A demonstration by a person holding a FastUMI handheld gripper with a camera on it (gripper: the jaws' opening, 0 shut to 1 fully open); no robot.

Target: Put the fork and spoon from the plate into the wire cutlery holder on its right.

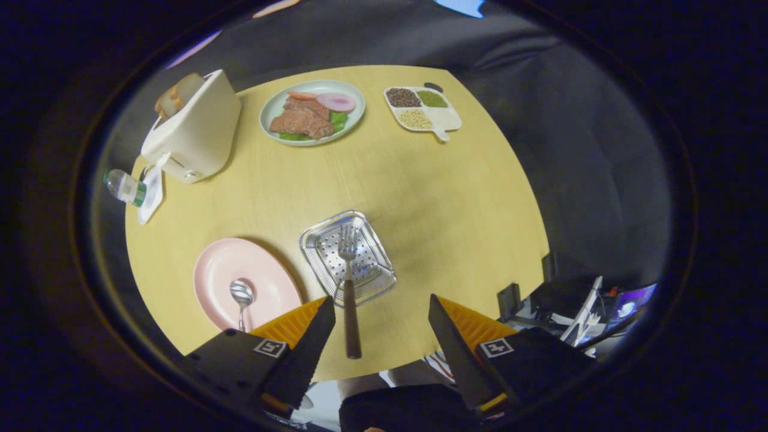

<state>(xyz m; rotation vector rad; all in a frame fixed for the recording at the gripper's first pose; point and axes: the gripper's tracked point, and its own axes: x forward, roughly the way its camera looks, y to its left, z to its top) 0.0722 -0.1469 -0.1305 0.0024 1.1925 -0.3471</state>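
The gripper [381, 321] is hanging over the near side of the table [456, 204] with its fingers wide apart, holding nothing. The fork [349, 282] is lying with its prongs in the wire cutlery holder [348, 257] and its brown handle sticking out between the fingers. The spoon [241, 298] is sitting on the pink plate [243, 282], left of the holder.
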